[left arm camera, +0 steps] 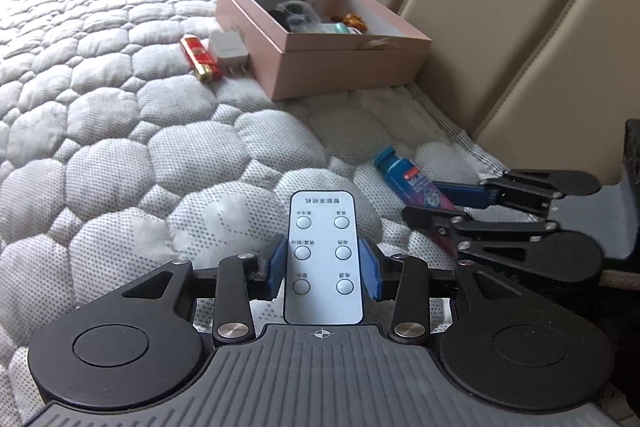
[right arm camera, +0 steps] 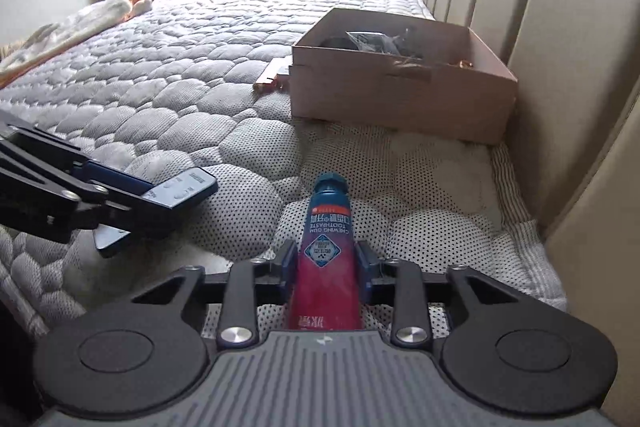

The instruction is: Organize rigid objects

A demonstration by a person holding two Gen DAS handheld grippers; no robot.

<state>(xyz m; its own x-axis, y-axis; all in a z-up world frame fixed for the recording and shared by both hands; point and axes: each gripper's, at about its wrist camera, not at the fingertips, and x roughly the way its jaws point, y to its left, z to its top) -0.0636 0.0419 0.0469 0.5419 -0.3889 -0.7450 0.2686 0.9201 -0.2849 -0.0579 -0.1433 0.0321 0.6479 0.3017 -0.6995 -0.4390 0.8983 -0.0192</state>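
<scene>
Pink cardboard makes up the open box (left arm camera: 344, 67) that sits on the quilted mattress (left arm camera: 100, 131) against the padded headboard (left arm camera: 500, 27), and it already holds a few small items, so it reads as the collecting place for the loose things. Each tool carries one of them. The left gripper (left arm camera: 324, 269) has its blue fingers (left arm camera: 277, 267) closed narrowly on the long edges of a flat white remote (left arm camera: 323, 263), gripped around the middle so that the buttoned face stays level and the far end points toward the box. The right gripper (right arm camera: 327, 273) has its fingers (right arm camera: 289, 273) pressed against the sides of a red and blue toothpaste tube (right arm camera: 327, 247), cap forward; whether the tube is lifted or lies on the mattress I cannot tell. The hold sits on the fuller part of the body, which probably gives less than the flat tail would.

Just beside the box's near left wall lie a red lighter (left arm camera: 199, 58) and a white charger plug (left arm camera: 230, 51), touching or nearly so, not yet put away. Both held items look ready to be carried over the box rim, in my judgement.
</scene>
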